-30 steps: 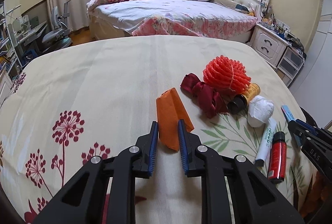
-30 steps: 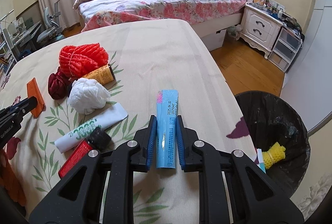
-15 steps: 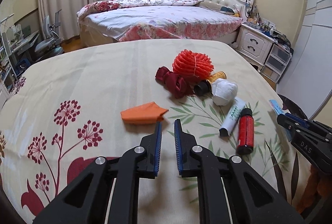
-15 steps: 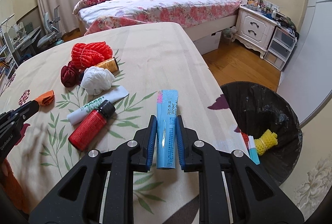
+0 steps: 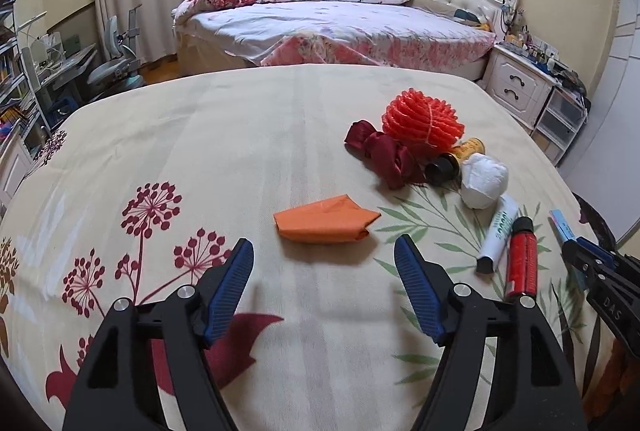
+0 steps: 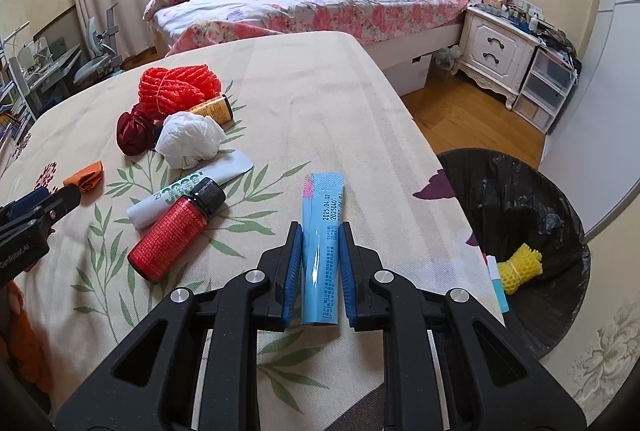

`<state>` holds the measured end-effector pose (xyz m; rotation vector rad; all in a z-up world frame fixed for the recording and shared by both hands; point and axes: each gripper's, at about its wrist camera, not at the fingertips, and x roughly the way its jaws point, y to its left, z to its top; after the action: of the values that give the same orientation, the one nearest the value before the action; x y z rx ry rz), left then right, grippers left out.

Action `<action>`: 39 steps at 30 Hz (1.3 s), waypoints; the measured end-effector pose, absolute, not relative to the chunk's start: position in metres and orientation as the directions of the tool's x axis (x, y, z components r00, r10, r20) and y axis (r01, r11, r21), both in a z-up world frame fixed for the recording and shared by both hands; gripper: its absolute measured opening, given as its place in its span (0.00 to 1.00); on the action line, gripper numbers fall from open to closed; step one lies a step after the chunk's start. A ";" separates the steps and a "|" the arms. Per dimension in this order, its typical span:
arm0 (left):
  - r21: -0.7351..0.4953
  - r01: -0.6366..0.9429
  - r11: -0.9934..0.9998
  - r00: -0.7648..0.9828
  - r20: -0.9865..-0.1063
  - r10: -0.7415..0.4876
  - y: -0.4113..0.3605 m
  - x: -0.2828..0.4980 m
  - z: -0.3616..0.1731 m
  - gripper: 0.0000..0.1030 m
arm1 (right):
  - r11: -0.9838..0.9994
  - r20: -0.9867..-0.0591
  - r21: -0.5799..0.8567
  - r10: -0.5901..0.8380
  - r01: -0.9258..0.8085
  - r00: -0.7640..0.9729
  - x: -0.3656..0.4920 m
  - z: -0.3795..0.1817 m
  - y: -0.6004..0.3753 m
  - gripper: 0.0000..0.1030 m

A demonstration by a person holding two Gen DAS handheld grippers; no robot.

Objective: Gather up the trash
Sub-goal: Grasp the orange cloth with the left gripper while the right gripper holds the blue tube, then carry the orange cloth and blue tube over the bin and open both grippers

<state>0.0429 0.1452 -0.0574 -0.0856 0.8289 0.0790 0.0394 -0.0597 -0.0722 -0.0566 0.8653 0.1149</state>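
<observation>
Left hand-held gripper (image 5: pixel 324 251) jaws just opened, empty; orange wrapper (image 5: pixel 326 225) beyond.

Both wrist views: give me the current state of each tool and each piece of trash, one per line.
Left tool: open, jaws just widened, nothing between them.
Right tool: shut on the blue sachet.
Orange wrapper: lying loose on the tablecloth.
Red bottle: on its side, black cap on.
White tube: lying flat.
White wad: crumpled.
Bin: open, lined, yellow net inside.

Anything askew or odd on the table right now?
Nothing damaged or spilled. The red bottle, white tube and amber bottle all lie on their sides, loose trash awaiting pickup beside the orange wrapper.
</observation>
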 end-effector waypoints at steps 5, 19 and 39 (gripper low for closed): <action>-0.048 -0.112 0.993 0.646 -0.762 0.036 0.149 0.059 -0.062 0.70 | 0.992 -0.768 0.000 0.081 -0.127 0.636 0.049 -0.073 -0.057 0.18; -0.037 -0.060 0.997 0.632 -0.775 0.009 0.144 0.058 -0.064 0.53 | 0.991 -0.770 0.002 0.085 -0.131 0.633 0.054 -0.074 -0.056 0.18; -0.065 -0.026 0.998 0.701 -0.712 -0.028 0.129 0.026 -0.038 0.53 | 0.995 -0.737 0.009 0.077 -0.104 0.671 0.037 -0.061 -0.068 0.18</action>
<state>0.0257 0.1293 -0.0376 -0.0722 0.7939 -0.0009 0.0369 -0.0676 -0.0606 -0.0345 0.8285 0.1018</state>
